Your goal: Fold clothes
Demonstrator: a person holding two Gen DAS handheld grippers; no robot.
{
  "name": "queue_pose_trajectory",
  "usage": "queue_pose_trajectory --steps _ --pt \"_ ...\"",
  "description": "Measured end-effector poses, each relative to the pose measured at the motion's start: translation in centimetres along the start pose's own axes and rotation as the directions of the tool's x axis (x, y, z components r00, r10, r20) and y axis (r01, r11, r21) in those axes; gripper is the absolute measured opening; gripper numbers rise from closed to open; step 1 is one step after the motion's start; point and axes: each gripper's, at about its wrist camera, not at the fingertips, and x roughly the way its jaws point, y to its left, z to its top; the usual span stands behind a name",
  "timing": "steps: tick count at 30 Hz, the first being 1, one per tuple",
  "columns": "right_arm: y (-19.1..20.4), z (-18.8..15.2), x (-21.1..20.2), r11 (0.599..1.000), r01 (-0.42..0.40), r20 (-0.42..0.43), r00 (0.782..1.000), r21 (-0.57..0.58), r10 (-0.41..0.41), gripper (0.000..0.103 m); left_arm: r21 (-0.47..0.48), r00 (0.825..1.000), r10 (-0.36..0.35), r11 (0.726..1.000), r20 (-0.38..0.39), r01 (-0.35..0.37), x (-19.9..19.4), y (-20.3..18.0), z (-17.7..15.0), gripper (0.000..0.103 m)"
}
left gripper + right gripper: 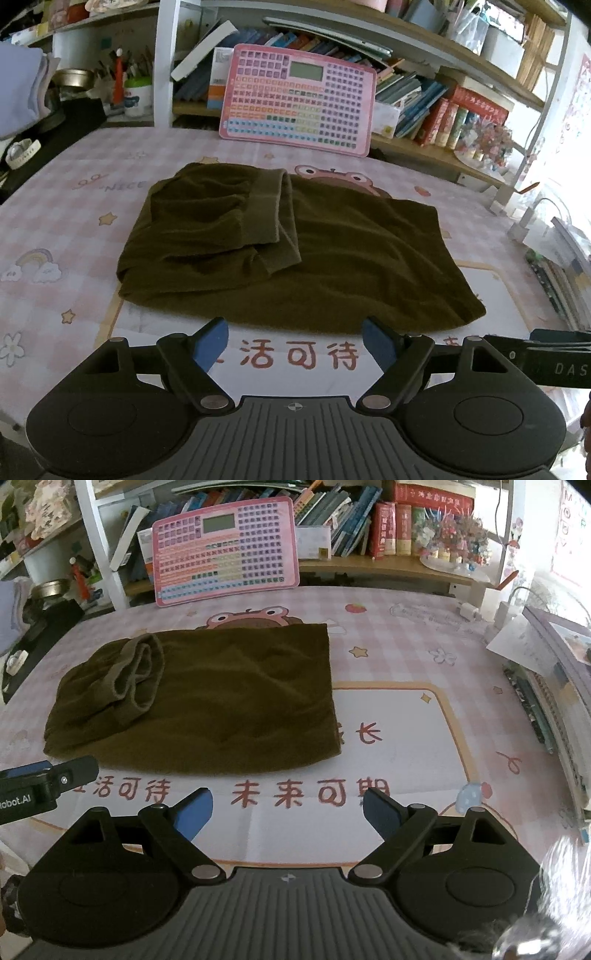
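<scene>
blue-padded left gripper (295, 345) spread; fleecy olive garment (295, 254) folded rectangular.

1. Pink checked tablecloth (92, 206) (406, 657), cartoon frog and red characters printed on it.
2. Pink keyboard toy (297, 98) (225, 544) stands at tablecloth's far edge, leaning on bookshelf (436, 151) (369, 566).
3. Red books (458, 118) (391, 528) right of toy.
4. Metal bowl (72, 77) (50, 589) left of toy.
5. Flower bunch (487, 140) (454, 535) beside red books.

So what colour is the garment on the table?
Dark olive green, with lighter olive ribbed cuffs; the garment shows best in the right wrist view.
</scene>
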Motion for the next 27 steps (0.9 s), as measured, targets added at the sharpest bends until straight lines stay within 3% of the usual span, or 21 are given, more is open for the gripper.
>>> queue_pose_trajectory --steps 10,13,17,24,27 --pt "-6.3 3.5 3.1 0.991 -0.137 -0.018 0.990 0.005 0.137 0.085 -0.026 0.995 0.097 0.995 -0.021 -0.097 1.8 -5.6 1.6 0.082" --pt "-9.0 4.7 4.2 0.975 -0.216 -0.043 0.975 0.055 0.218 0.075 -0.027 0.993 0.119 0.993 -0.023 -0.119 2.1 -7.6 1.8 0.083" --pt "-12.0 5.8 6.4 0.936 -0.321 -0.131 0.931 0.145 0.340 0.053 -0.044 0.987 0.160 0.986 -0.004 -0.160 2.2 -9.6 1.4 0.083" --pt "-13.8 7.0 9.6 0.858 -0.445 -0.228 0.835 0.256 0.501 0.043 -0.082 0.982 0.189 0.978 -0.031 -0.191 1.9 -11.9 0.2 0.083" --pt "-13.8 7.4 11.1 0.837 -0.463 -0.261 0.803 0.292 0.536 0.035 -0.051 0.977 0.214 0.975 -0.024 -0.215 1.5 -13.0 0.0 0.082"
